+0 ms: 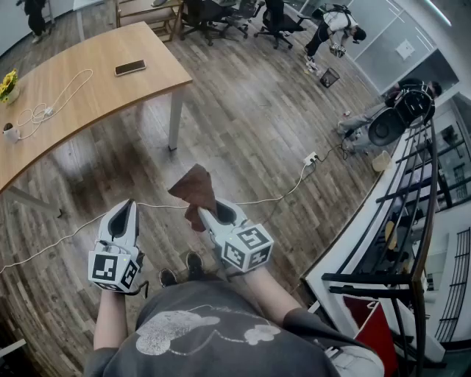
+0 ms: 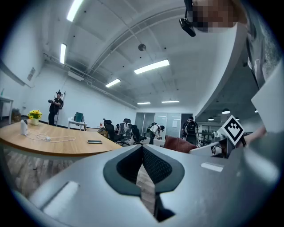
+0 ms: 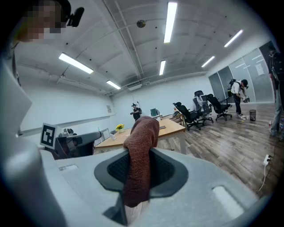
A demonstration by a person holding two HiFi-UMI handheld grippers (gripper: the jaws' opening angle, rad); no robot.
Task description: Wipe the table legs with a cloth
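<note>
Head view: right tool (image 1: 208,212) and left tool (image 1: 124,209) side by side, above the wood floor (image 1: 257,125).
Right tool: clenched on a brown cloth (image 1: 194,190) that stands up past the jaw tips.
Left tool: jaws together, nothing between.
Table leg (image 1: 175,118): ahead of both tools, well apart from cloth.
Table (image 1: 88,74): ahead-left of tools.

Two tools (image 1: 126,206) (image 1: 204,212), one cloth (image 1: 193,187), one table (image 1: 88,74), one phone (image 1: 129,68)

Open office, long desk (image 1: 88,70), swivel chairs (image 1: 212,12)
</note>
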